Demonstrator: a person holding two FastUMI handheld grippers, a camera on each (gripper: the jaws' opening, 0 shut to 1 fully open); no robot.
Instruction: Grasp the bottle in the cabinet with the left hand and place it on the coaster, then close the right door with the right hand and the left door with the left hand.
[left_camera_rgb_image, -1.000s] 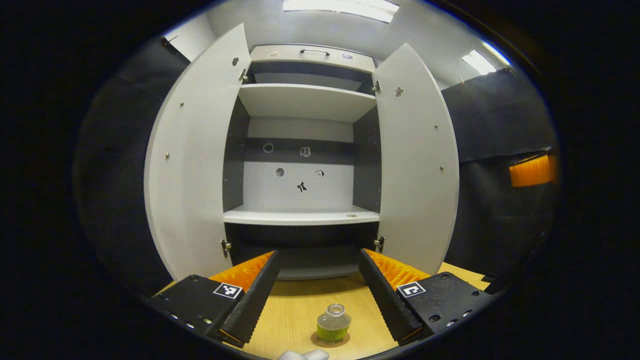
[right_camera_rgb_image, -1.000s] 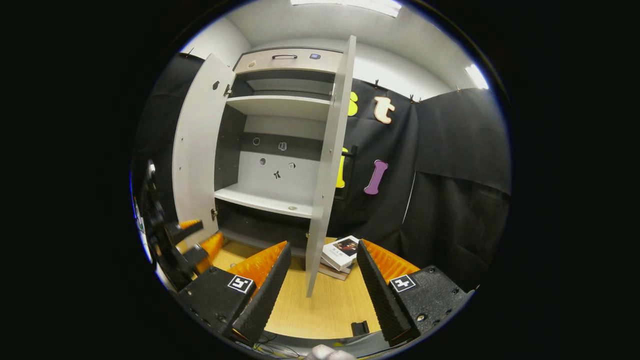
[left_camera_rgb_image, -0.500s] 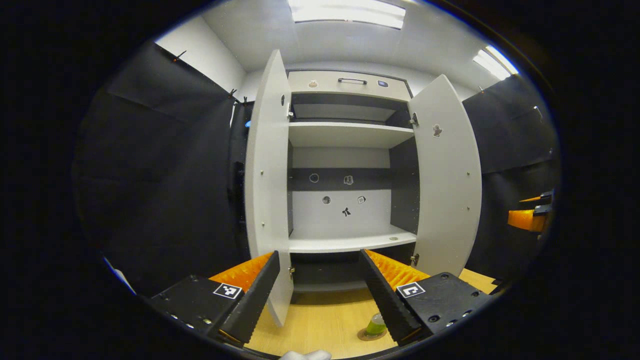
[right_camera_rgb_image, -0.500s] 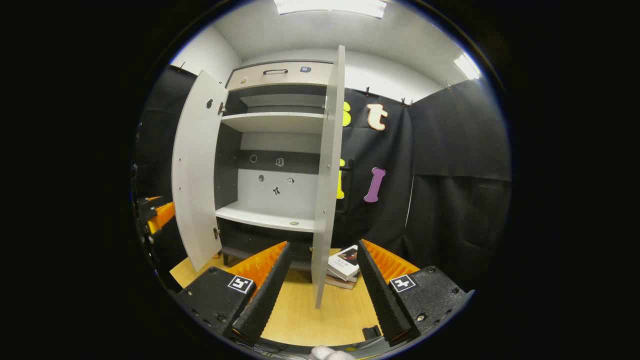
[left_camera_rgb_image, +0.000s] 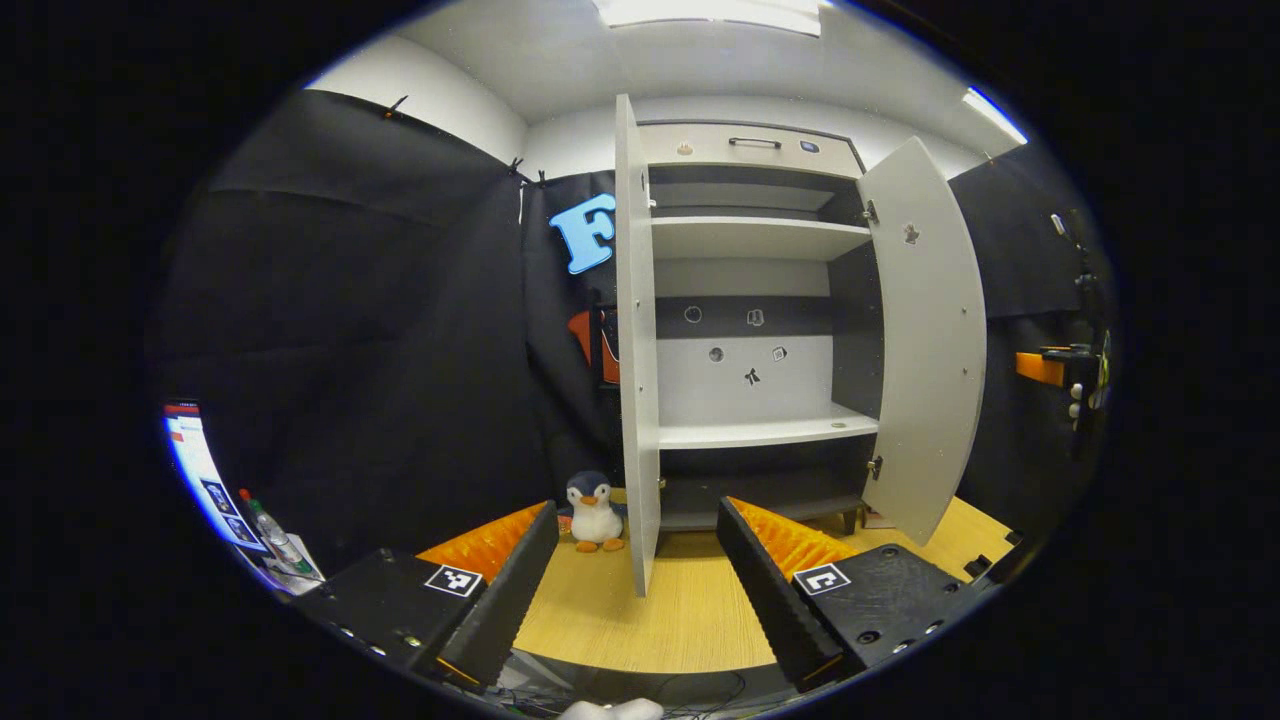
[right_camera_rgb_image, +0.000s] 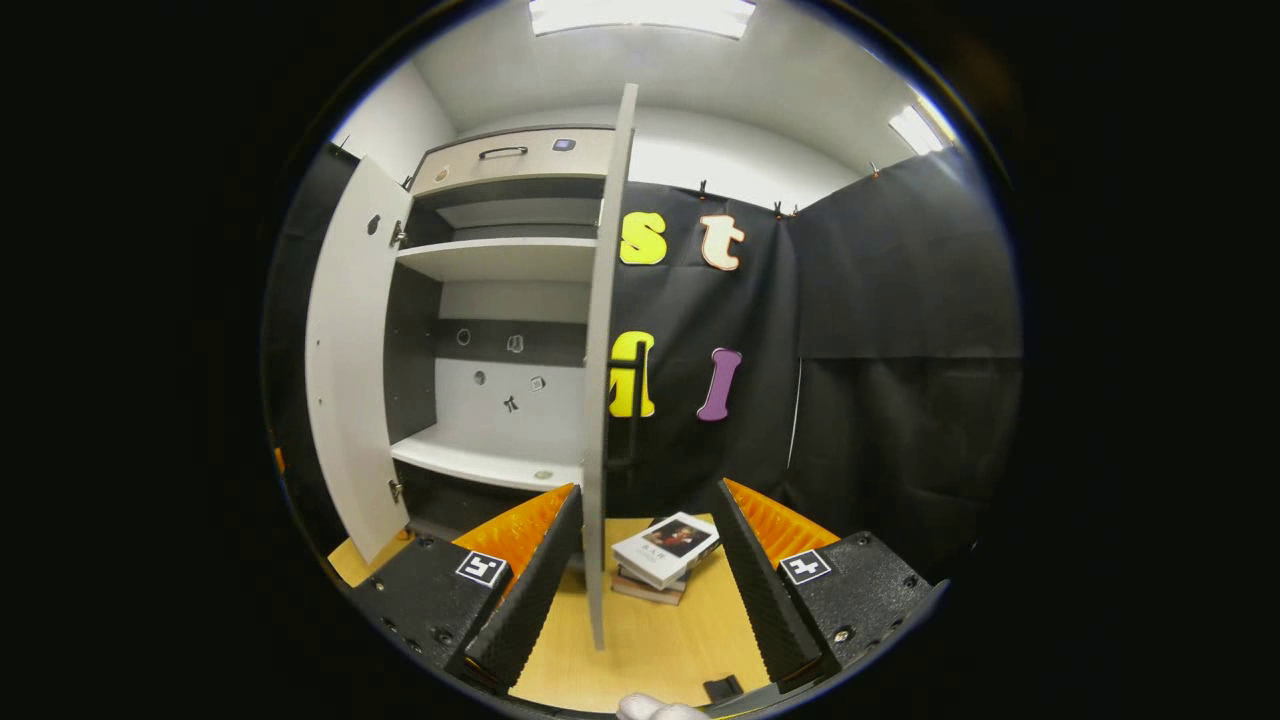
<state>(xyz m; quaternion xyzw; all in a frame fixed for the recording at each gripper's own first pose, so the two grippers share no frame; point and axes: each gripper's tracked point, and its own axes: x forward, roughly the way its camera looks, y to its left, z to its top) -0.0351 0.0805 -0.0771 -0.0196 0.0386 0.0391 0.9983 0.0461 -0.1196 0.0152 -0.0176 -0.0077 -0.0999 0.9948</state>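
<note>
The grey cabinet (left_camera_rgb_image: 750, 150) stands with both doors swung wide. In the left gripper view the left door (left_camera_rgb_image: 636, 350) is edge-on, and its lower edge falls between the fingers of my open left gripper (left_camera_rgb_image: 635, 590), farther back. The right door (left_camera_rgb_image: 930, 340) hangs open to the right. In the right gripper view the right door (right_camera_rgb_image: 597, 400) is edge-on, with a black handle (right_camera_rgb_image: 635, 410) on its outer face. Its bottom edge lies between the fingers of my open right gripper (right_camera_rgb_image: 640, 590). The left door (right_camera_rgb_image: 350, 370) stands open at the left. The right gripper (left_camera_rgb_image: 1060, 370) also appears far right.
A penguin toy (left_camera_rgb_image: 595, 512) sits on the wooden table (left_camera_rgb_image: 680, 620) left of the left door. A stack of books (right_camera_rgb_image: 665, 550) lies right of the right door. The middle shelf (left_camera_rgb_image: 760, 432) carries a small disc. A screen and a small bottle (left_camera_rgb_image: 270, 535) are at the far left.
The left gripper has swung left, off the bottle on its coaster, and now faces the left door's edge. The right gripper has shifted right, outside the right door's edge. Both stay open.
</note>
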